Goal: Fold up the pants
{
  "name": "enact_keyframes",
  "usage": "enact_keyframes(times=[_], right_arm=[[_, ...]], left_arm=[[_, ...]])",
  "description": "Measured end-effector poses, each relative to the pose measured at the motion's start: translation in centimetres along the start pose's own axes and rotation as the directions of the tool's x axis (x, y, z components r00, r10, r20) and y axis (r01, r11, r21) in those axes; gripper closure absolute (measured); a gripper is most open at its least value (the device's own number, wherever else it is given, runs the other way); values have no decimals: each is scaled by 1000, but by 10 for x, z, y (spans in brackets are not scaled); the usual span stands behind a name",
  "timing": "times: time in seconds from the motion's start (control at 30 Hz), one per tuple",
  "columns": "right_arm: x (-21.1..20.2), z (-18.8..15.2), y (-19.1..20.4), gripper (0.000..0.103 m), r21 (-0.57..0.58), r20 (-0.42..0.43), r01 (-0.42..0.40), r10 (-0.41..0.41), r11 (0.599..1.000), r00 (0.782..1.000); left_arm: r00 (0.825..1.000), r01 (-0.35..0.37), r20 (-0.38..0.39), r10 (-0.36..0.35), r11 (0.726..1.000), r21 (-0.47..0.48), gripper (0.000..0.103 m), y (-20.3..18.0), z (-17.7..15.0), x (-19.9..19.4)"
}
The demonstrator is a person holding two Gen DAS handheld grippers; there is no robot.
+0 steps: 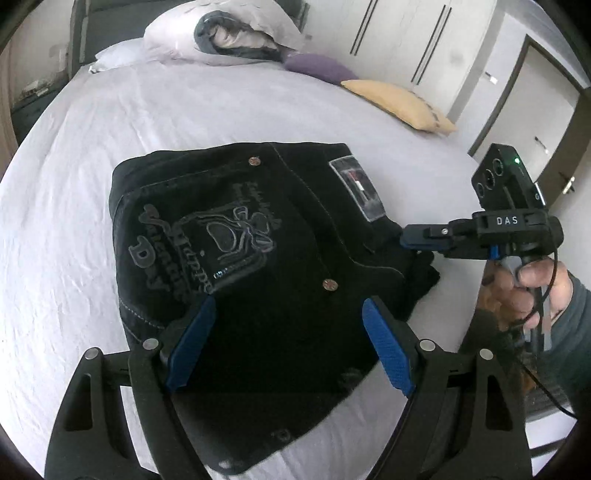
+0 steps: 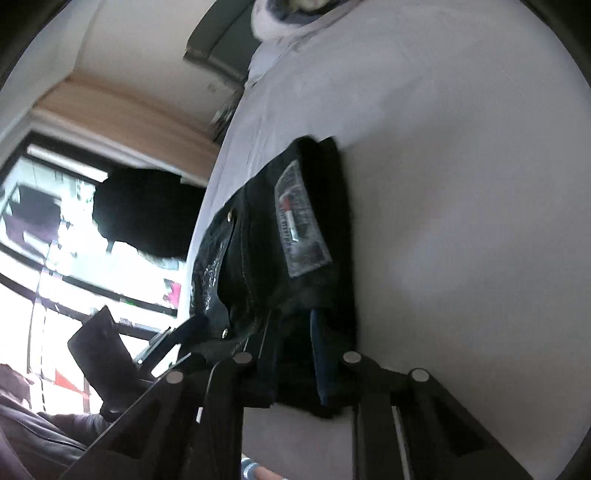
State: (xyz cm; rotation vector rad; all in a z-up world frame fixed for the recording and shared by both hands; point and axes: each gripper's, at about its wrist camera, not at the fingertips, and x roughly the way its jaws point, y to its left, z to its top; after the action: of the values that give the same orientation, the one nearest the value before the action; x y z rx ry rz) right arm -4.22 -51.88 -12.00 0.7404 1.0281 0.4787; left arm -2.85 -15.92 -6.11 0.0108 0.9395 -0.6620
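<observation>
- Folded black pants (image 1: 236, 236) on a white bed sheet (image 1: 74, 229), printed back pocket up, just ahead of the left gripper (image 1: 286, 345) and partly between its fingers.
- Blue pads (image 1: 190, 343) of that gripper spread wide over the dark cloth, pressing on nothing.
- Beyond the fingertips, at the far edge of the bed: heaped pillows (image 1: 221, 33), a purple cushion (image 1: 317, 68), a yellow cushion (image 1: 402, 105).
- To the right of the left fingers, the right gripper (image 1: 419, 238) meeting the pants at their edge near the waist label (image 1: 356, 188), gripped from behind by a hand (image 1: 524, 291).
- Seen along the right gripper's (image 2: 295, 350) own fingers: jaws drawn narrow and pinched on a thick fold of the pants (image 2: 295, 236), cloth bunched between the pads.
- Bare sheet (image 2: 461, 184) right of those fingers.
</observation>
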Motion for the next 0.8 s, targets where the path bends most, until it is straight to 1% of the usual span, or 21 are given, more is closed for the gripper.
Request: enact_keyframes(times=[0.03, 0.07, 0.1, 0.13, 0.17, 0.23, 0.27, 0.3, 0.33, 0.4, 0.47, 0.53, 0.6, 0.63, 0.67, 0.7, 0.73, 0.8], right_arm=[[-7, -3, 0, 85, -6, 11, 18, -18, 1000, 1000], [-13, -4, -1, 79, -11, 17, 39, -39, 999, 999], [-16, -3, -1, 61, -10, 19, 67, -66, 998, 998], [-22, -5, -2, 58, -4, 22, 97, -97, 995, 995], [-28, -3, -2, 58, -2, 34, 104, -104, 995, 994], [-45, 0, 2, 56, -13, 65, 80, -79, 997, 995], [-51, 4, 5, 52, -22, 78, 69, -67, 997, 995], [-54, 8, 5, 43, -22, 83, 59, -57, 998, 995], [-53, 13, 8, 37, -19, 87, 46, -44, 999, 995], [-50, 25, 10, 37, -11, 88, 32, -31, 999, 996], [-40, 36, 11, 37, -15, 79, 20, -19, 1000, 997], [-25, 44, 11, 37, -12, 50, 23, -23, 1000, 998], [-12, 49, 7, 37, -1, 13, 28, -28, 1000, 1000], [-3, 52, 5, 37, 0, -12, 30, -30, 1000, 999], [4, 54, 3, 37, 0, -33, 35, -35, 999, 999], [9, 56, 1, 37, 1, -51, 47, -47, 999, 998], [16, 58, -2, 37, 2, -70, 63, -63, 998, 996], [18, 61, -4, 37, 1, -71, 55, -54, 999, 996]], left_arm=[[1000, 24, 7, -24, 1000, -15, 22, 2, 4, -2], [999, 44, 13, -44, 999, -28, 22, 5, 5, -5], [998, 57, 19, -57, 997, -42, 22, 9, 8, -10], [997, 64, 37, -62, 996, -63, 22, 14, 9, -18], [996, 69, 63, -64, 994, -86, 22, 21, 9, -27], [992, 63, 114, -46, 987, -151, 22, 39, 10, -44], [991, 65, 128, -41, 981, -185, 20, 51, 12, -48], [991, 69, 131, -40, 973, -222, 18, 65, 14, -51], [991, 69, 126, -37, 963, -260, 18, 80, 15, -51], [993, 84, 104, -52, 940, -332, 18, 104, 16, -47], [993, 119, 70, -99, 907, -404, 18, 124, 17, -37], [992, 125, 34, -123, 883, -452, 18, 136, 18, -26], [989, 129, -4, -147, 877, -462, 17, 138, 22, -11], [984, 140, -29, -174, 874, -466, 17, 140, 22, 0], [981, 138, -55, -186, 870, -474, 18, 141, 22, 9], [980, 122, -79, -182, 867, -483, 18, 143, 21, 16], [980, 122, -80, -182, 868, -481, 18, 143, 23, 20], [980, 137, -65, -190, 870, -474, 18, 143, 29, 22]])
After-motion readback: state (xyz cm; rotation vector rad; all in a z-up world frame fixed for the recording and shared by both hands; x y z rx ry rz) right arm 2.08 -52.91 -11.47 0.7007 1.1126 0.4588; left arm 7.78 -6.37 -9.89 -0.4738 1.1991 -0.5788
